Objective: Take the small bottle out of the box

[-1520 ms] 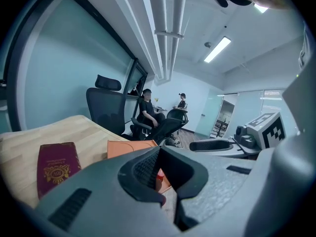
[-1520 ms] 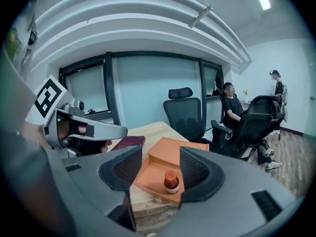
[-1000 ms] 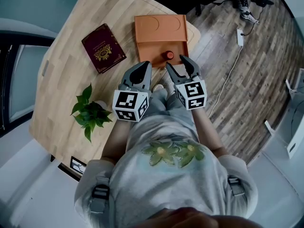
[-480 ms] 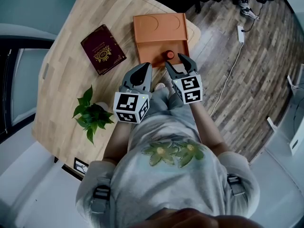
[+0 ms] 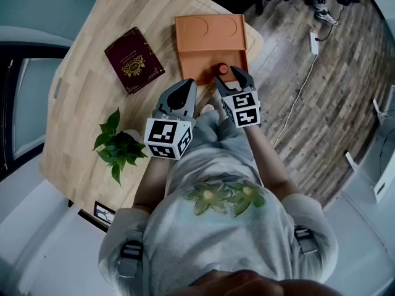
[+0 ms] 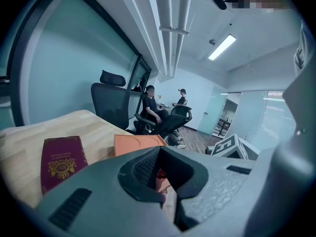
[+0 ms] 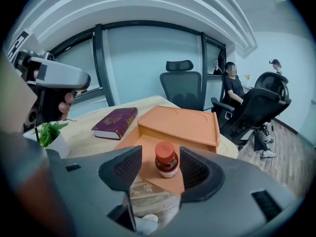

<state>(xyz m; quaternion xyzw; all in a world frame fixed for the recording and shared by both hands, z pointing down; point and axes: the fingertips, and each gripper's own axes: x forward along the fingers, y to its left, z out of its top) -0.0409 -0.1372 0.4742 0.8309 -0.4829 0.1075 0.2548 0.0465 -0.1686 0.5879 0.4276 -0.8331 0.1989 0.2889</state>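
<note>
**Right fingers wide, bottle upright in the box ahead of them**

The small bottle (image 7: 167, 159), brown glass with a red cap, stood upright on the low near section of the orange box (image 5: 210, 39) on the table (image 5: 83, 113). The right gripper (image 5: 228, 77) had its fingers spread wide. The bottle sat at its 12 o'clock, framed between the tips and touching neither pad. The left gripper (image 5: 189, 88), at the bottle's 7 o'clock, had its fingers drawn narrow, almost together, with nothing held. A maroon book (image 5: 134, 62) lay at the box's 9 o'clock.
</note>
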